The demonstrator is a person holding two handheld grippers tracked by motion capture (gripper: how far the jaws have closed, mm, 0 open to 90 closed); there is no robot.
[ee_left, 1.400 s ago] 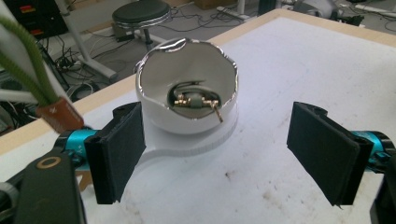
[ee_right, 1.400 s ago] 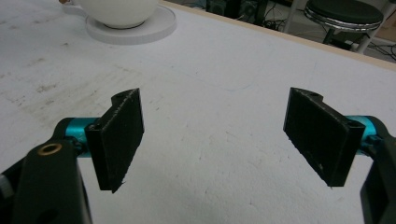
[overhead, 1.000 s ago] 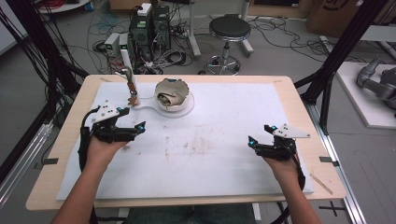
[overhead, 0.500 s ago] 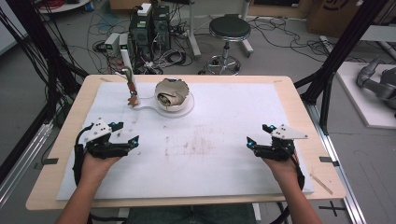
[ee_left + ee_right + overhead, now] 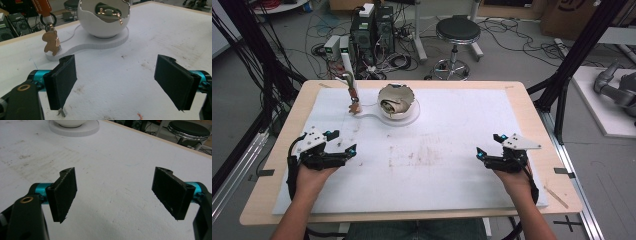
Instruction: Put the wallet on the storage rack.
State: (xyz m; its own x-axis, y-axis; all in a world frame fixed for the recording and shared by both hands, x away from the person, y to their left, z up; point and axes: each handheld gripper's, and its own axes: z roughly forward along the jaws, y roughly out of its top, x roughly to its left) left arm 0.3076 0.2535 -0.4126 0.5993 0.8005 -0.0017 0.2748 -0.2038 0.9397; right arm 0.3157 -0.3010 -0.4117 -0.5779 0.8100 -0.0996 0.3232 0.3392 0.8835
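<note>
Left gripper view: flat black jaws gape wide, empty, over stained white foam before a glossy round bowl (image 5: 103, 23).

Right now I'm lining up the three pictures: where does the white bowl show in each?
High view: white bowl at top centre, on its white stand.
Left gripper view: bowl at top centre, beyond the open jaws.
Right gripper view: its base at the top edge, left.
Shared landmark: the white stand.

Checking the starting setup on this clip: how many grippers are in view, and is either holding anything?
2. The left gripper hovers at the table's left, short of the white bowl on its stand; the right gripper sits at the right. Both are open with nothing between the jaws.
</note>
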